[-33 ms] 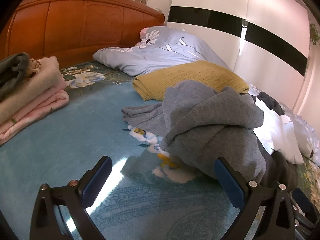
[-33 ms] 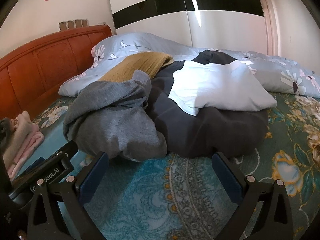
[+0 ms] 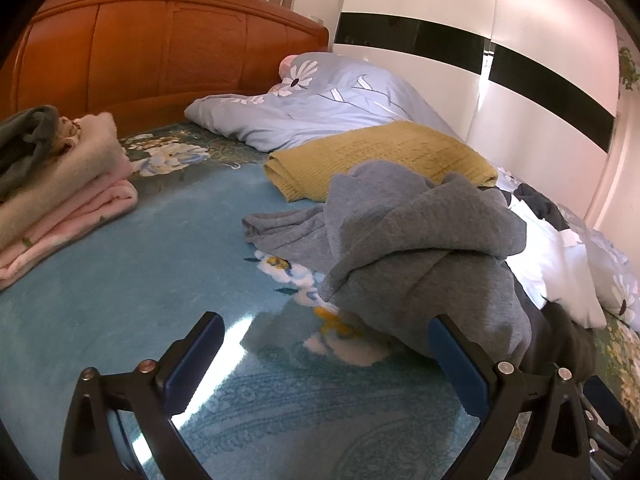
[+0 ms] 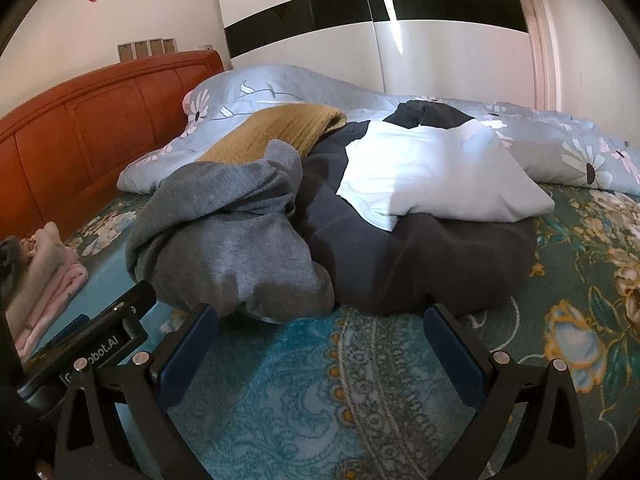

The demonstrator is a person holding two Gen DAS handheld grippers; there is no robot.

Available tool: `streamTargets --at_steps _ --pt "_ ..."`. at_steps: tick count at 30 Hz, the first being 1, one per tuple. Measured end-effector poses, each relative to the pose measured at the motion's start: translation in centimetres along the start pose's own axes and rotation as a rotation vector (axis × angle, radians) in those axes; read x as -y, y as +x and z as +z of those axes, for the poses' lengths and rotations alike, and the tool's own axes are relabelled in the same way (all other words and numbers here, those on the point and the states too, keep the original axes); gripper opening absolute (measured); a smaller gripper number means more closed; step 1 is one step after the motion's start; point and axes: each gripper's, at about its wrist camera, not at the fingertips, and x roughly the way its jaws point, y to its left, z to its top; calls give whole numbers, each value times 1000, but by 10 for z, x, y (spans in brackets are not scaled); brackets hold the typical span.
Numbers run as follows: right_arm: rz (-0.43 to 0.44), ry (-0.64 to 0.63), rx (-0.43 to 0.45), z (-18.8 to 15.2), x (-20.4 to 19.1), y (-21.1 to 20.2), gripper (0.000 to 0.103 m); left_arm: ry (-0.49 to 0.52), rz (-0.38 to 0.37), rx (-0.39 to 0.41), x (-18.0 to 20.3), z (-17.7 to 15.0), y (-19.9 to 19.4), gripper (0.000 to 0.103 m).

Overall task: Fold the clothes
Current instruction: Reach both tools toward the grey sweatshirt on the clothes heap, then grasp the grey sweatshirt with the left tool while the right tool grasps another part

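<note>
1. The left gripper (image 3: 324, 354) hangs over the teal floral bedspread (image 3: 120, 304), jaws spread as wide as they go and holding nothing.
2. The crumpled grey sweatshirt (image 3: 420, 248) lies just ahead of it and to the right; its lower edge sits right behind the tip of the right-hand blue pad, and whether it touches I cannot tell. Only bare bedspread lies between the two pads.
3. The right gripper (image 4: 320, 332) is likewise fully open and empty above the bedspread.
4. In its view the grey sweatshirt (image 4: 224, 248) lies just beyond the left pad tip, and a dark garment (image 4: 420, 264) just beyond the right one; neither is between the jaws.
5. A white garment (image 4: 436, 172) rests on top of the dark one, and a mustard knit (image 4: 276, 132) lies behind the sweatshirt against the pale blue duvet (image 4: 280, 84).
6. A folded stack (image 3: 60, 196) of pink, beige and grey-green pieces sits well apart at the left, near the wooden headboard (image 3: 160, 48).
</note>
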Motion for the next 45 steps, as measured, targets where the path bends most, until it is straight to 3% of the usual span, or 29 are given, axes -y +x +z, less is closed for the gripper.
streamTargets --at_steps 15,24,30,32,36,37,40,41,42,45 --pt "5 0 23 1 2 0 103 -28 -45 -44 -1 -2 4 103" --pt "36 14 13 0 2 1 103 -13 -24 2 -1 -1 -4 103" --pt "8 -8 30 5 2 -9 103 138 -3 -53 19 14 -1 103" --pt "-21 -10 66 10 7 -17 103 215 30 -13 32 22 1 103" --pt "27 120 89 17 31 -29 103 321 86 22 56 35 15 102" --pt "39 152 93 19 37 -30 103 333 94 16 60 38 20 99" --pt "56 223 65 21 50 -29 103 343 82 26 67 49 22 62" --pt "61 245 57 22 55 -29 103 340 50 45 71 53 19 30" --pt "55 251 61 23 57 -29 103 336 48 56 73 55 17 16" --pt "41 262 56 24 61 -31 103 314 39 130 76 65 -6 11"
